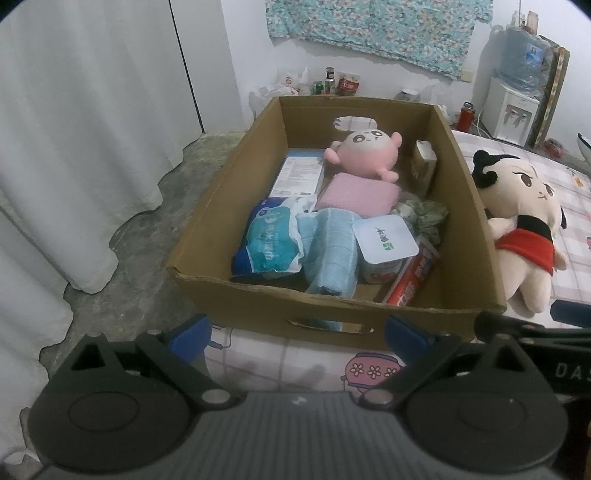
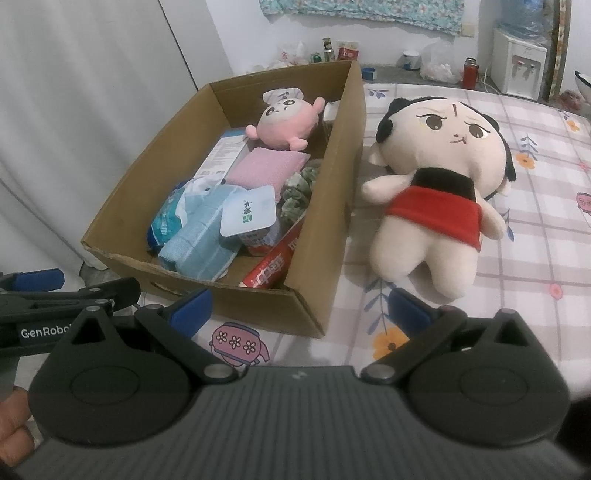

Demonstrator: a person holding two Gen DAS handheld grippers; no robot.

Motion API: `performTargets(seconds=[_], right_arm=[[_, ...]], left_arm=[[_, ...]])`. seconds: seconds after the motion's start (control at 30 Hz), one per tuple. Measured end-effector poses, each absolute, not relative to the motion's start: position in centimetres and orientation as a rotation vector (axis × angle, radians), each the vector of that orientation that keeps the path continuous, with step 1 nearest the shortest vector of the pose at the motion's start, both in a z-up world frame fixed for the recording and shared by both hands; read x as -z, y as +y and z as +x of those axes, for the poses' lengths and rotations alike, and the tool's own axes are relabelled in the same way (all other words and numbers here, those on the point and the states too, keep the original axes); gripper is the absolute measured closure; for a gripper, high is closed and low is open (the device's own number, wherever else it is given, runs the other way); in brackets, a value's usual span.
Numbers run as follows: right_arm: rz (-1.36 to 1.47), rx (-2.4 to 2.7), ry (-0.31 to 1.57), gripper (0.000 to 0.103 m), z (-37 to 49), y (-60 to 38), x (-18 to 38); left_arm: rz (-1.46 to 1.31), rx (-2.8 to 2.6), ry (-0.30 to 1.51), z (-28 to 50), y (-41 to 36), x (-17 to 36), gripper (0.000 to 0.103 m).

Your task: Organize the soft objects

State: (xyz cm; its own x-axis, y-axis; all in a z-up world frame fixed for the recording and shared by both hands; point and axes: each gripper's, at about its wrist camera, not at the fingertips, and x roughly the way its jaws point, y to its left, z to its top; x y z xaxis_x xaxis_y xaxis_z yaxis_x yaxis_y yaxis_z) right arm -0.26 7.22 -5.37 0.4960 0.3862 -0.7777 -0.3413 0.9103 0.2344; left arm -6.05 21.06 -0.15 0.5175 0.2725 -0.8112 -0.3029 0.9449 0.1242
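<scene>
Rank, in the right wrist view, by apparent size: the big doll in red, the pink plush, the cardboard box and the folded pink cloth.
1. cardboard box
2. big doll in red, nearer the camera
3. and 4. pink plush and folded pink cloth: too alike to rank.

A plain white-walled bedroom with a bare concrete floor.

A bed covered by a pink checked sheet (image 2: 535, 236) with flower prints fills the near right. White curtains (image 1: 85, 122) hang at the left down to the rough grey floor (image 1: 147, 236). A teal floral cloth (image 1: 376, 26) is pinned high on the white wall (image 1: 251, 66). Along the wall's foot stand cans, bottles and plastic bags (image 1: 321, 83). In the far right corner a white water dispenser (image 1: 511, 107) carries a blue bottle, with a red flask (image 1: 466, 115) beside it.
</scene>
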Motion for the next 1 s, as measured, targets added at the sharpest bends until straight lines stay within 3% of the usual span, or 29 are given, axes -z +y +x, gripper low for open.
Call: performTargets(seconds=[1.0], right_arm=[[0.041, -0.445, 0.945, 0.001, -0.35, 7.58, 5.03]], left_arm=[[-0.039, -0.347, 0.967, -6.3, 21.27, -0.08, 0.003]])
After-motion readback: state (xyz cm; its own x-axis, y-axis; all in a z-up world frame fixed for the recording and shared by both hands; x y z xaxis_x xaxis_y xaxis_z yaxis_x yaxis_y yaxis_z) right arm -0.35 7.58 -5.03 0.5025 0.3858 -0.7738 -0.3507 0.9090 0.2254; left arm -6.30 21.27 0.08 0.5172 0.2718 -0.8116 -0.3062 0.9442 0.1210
